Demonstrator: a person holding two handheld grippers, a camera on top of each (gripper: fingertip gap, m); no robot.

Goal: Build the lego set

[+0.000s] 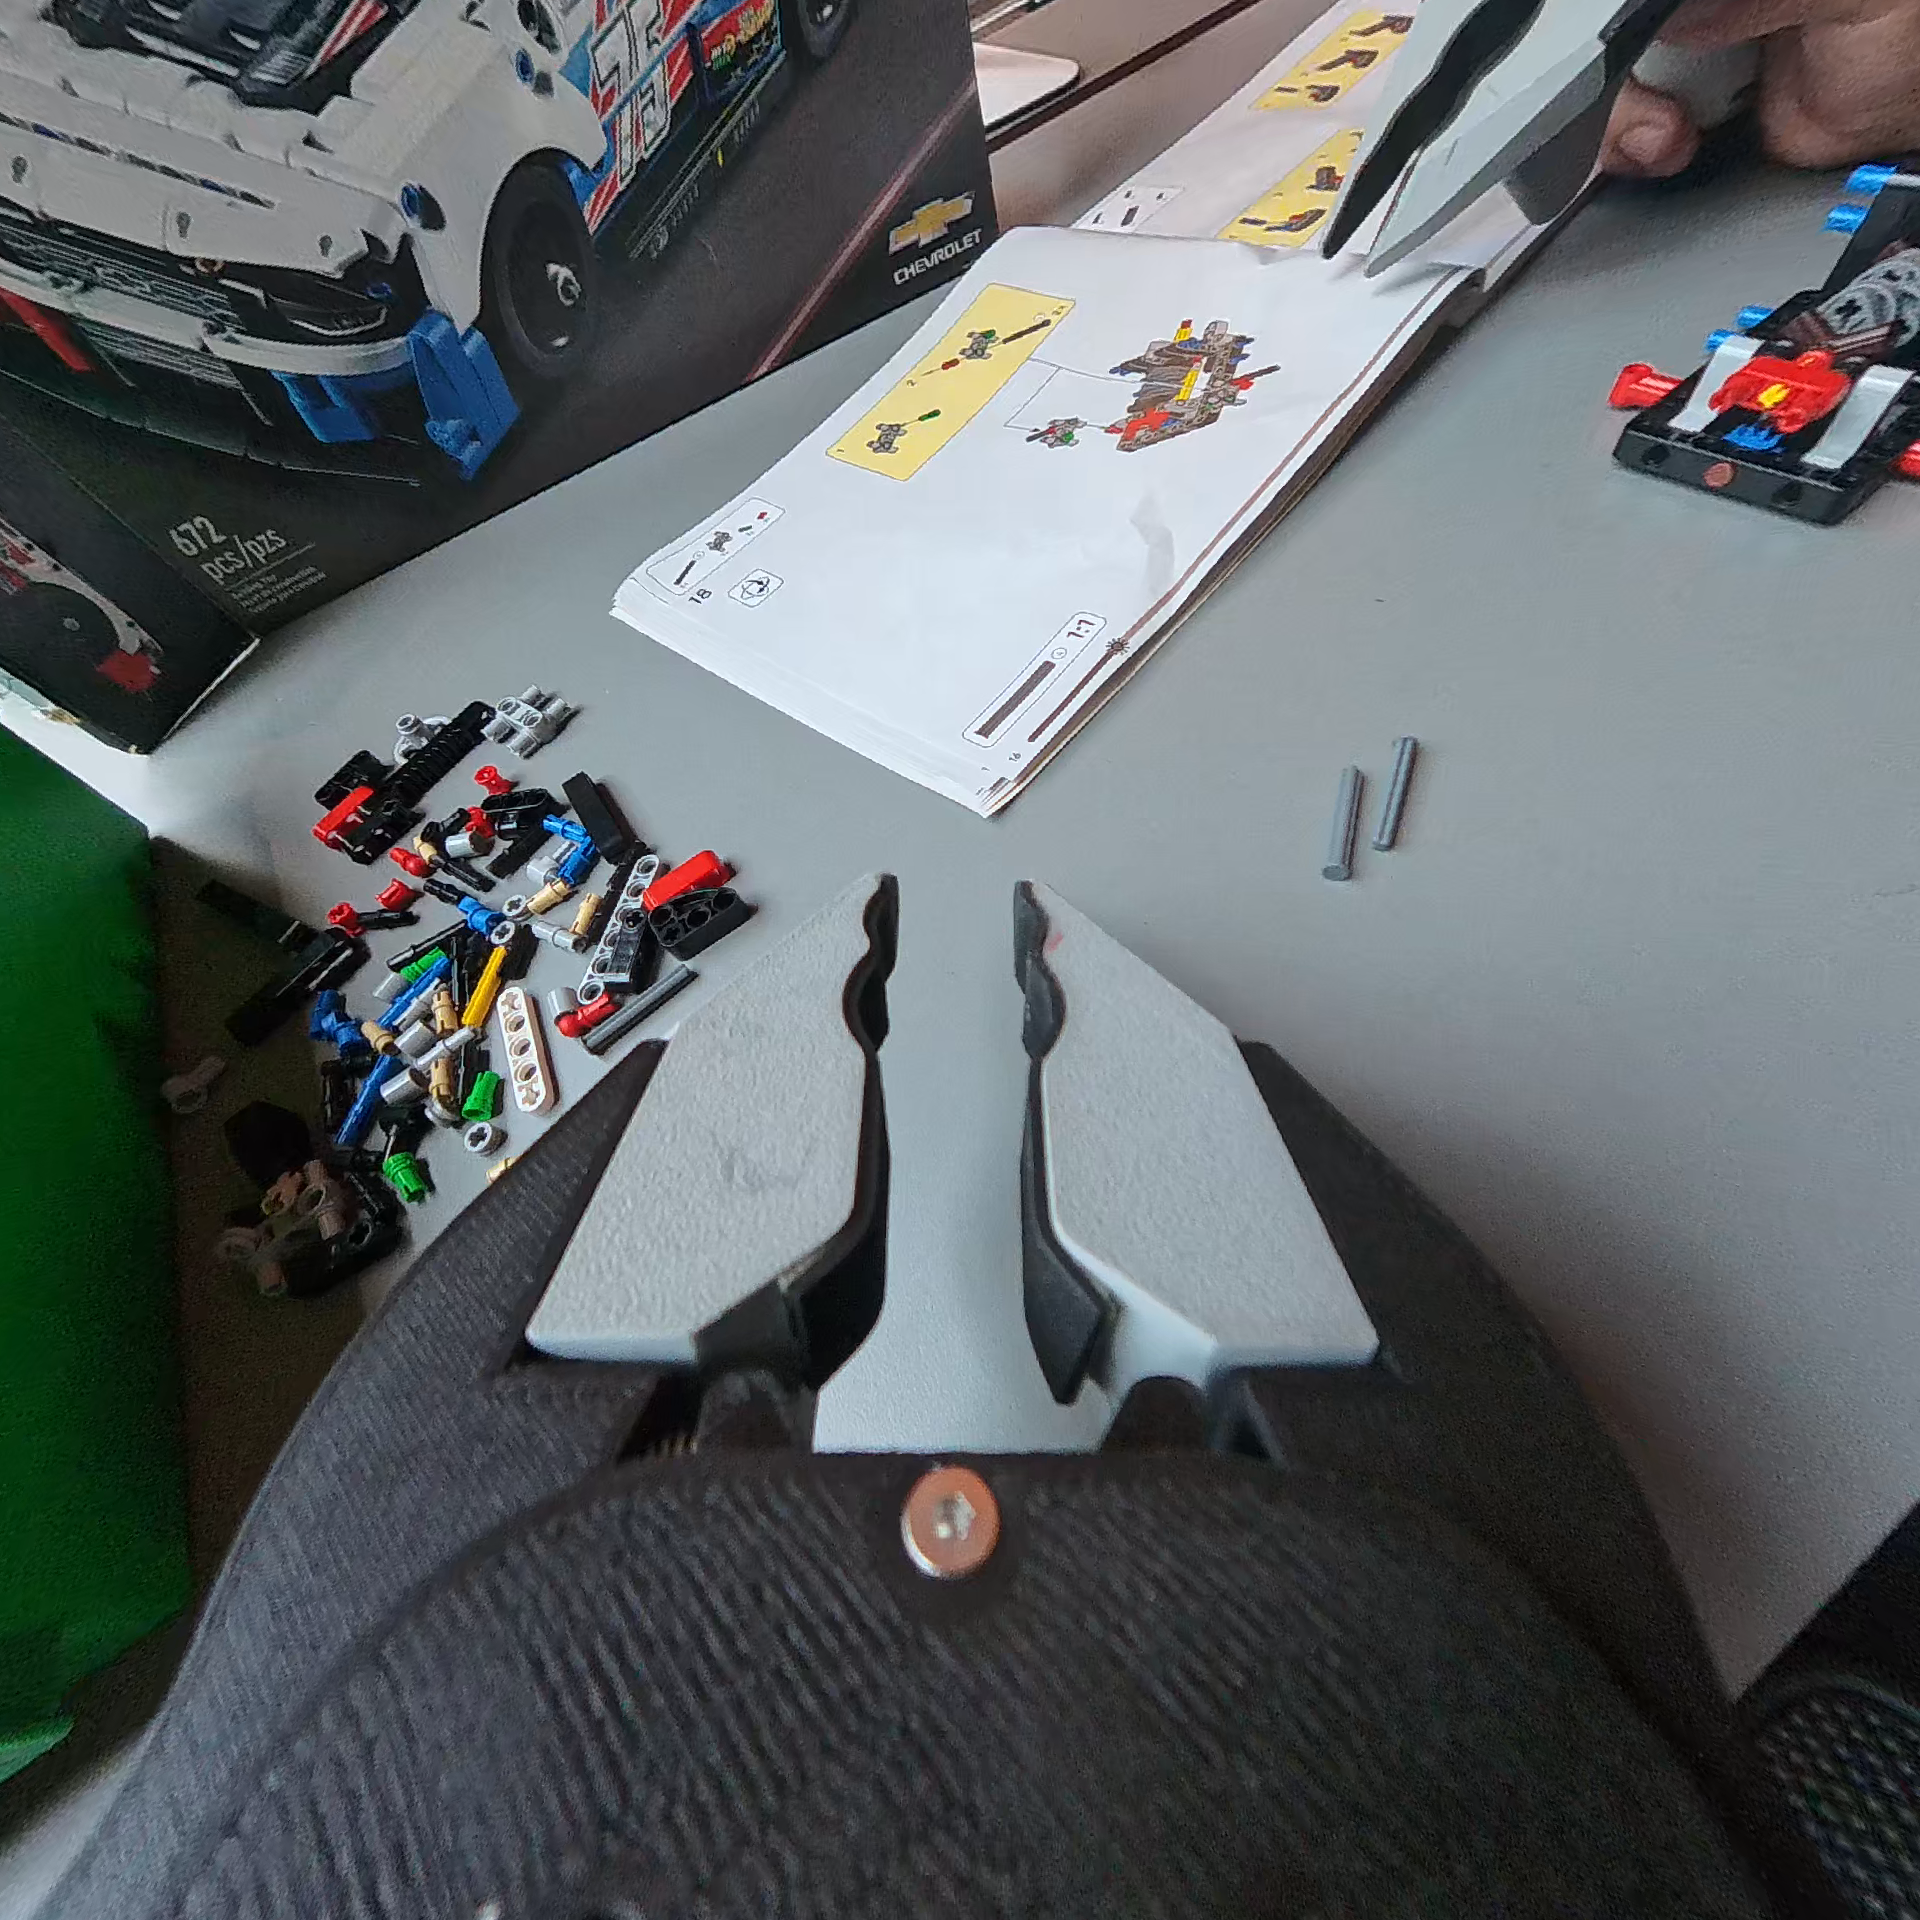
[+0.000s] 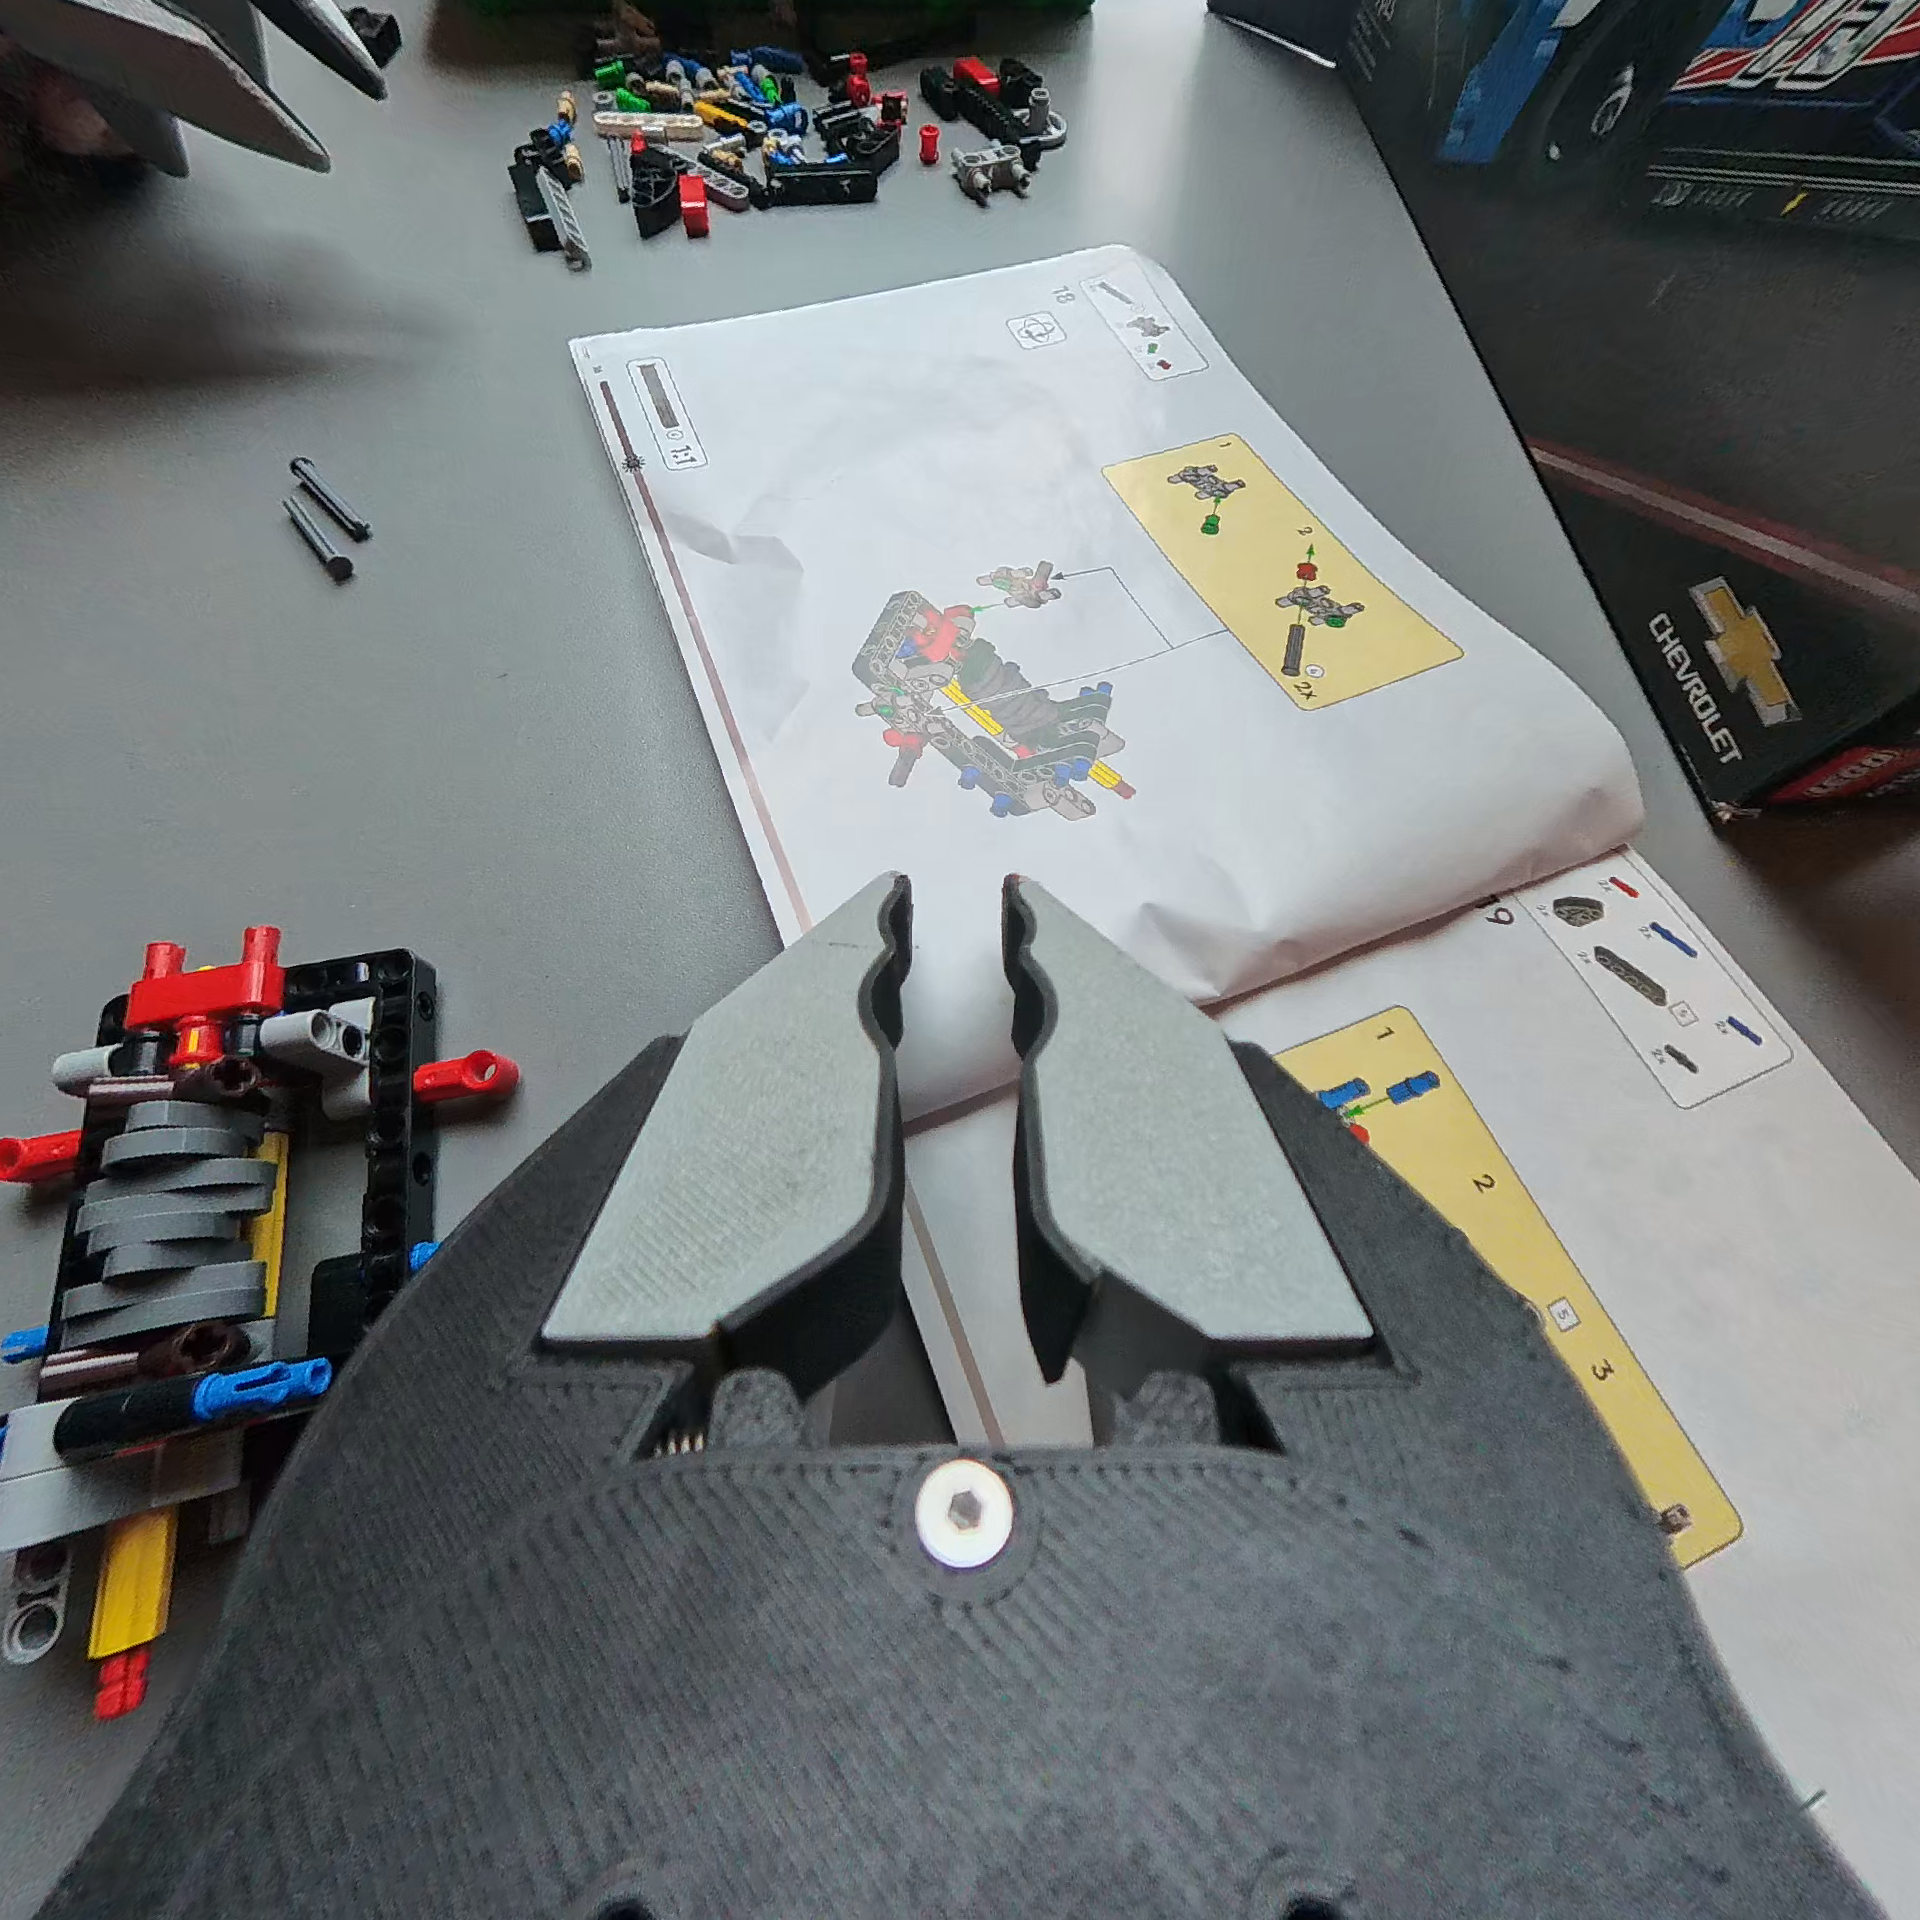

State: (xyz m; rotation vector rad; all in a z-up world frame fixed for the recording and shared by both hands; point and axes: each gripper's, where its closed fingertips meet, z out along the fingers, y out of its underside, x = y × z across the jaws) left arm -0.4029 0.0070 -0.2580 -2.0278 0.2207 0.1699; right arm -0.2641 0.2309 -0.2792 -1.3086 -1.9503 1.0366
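My left gripper (image 1: 956,894) is open and empty above the grey table, just right of a pile of loose lego pieces (image 1: 488,935). Two grey axles (image 1: 1366,805) lie side by side to its right. My right gripper (image 2: 956,894) is open and empty, its tips over the open instruction booklet (image 2: 1039,520), near the fold. The partly built black frame with red, grey and yellow parts (image 2: 208,1195) sits left of it. The booklet (image 1: 987,499), the build (image 1: 1766,416) and the right gripper (image 1: 1351,244) also show in the left wrist view.
The set's box (image 1: 416,260) stands at the back of the table and also shows in the right wrist view (image 2: 1714,364). A green object (image 1: 62,1143) lies at the left edge. A hand (image 1: 1766,94) holds the right gripper. The loose pile (image 2: 779,135) and axles (image 2: 327,514) lie beyond the booklet. The tips of one gripper are about 25 cm away from the tips of the other.
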